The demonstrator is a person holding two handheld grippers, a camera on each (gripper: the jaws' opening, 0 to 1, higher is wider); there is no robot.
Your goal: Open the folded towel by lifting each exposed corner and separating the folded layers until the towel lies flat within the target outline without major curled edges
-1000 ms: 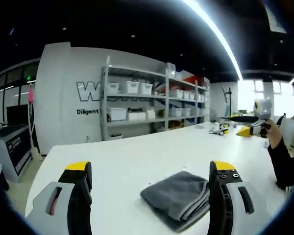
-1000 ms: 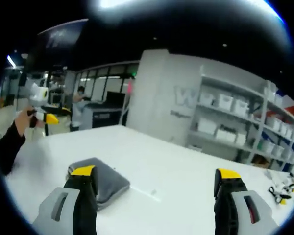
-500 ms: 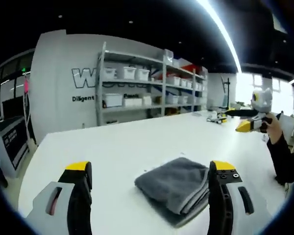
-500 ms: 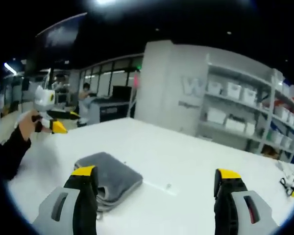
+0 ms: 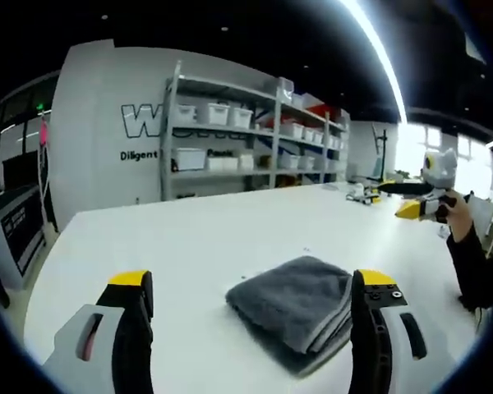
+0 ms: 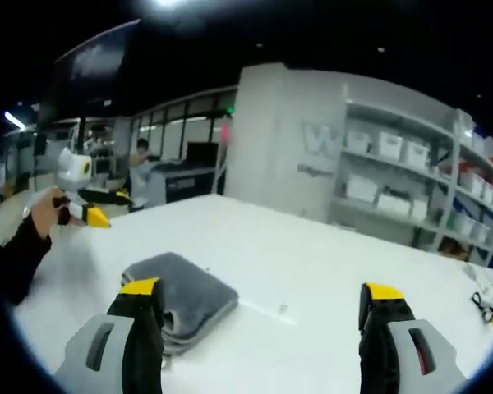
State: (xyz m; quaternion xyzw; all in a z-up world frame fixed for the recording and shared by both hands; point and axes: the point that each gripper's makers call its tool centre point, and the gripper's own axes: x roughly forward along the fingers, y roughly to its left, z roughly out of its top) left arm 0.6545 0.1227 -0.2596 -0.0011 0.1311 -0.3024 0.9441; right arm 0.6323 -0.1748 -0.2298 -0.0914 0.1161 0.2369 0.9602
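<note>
A dark grey folded towel (image 5: 292, 302) lies on the white table (image 5: 189, 246), just left of my left gripper's right jaw. My left gripper (image 5: 251, 304) is open above the table with nothing between its jaws. In the right gripper view the same towel (image 6: 185, 297) lies partly behind the left jaw of my right gripper (image 6: 263, 305), which is open and holds nothing. Each hand-held gripper shows in the other view: the right gripper (image 5: 427, 205) at the far right over the table edge, the left gripper (image 6: 80, 209) at the far left, each in a dark-sleeved hand.
Metal shelves with white bins (image 5: 246, 156) stand behind the table against a grey wall. Small items (image 5: 360, 194) lie at the table's far right end. A small mark (image 6: 283, 309) sits on the tabletop right of the towel. A person (image 6: 140, 156) stands far back by a counter.
Both views have shifted slightly as the hands moved. The towel looks a little nearer and lower in the left gripper view. Both grippers stay open and the towel stays folded.
</note>
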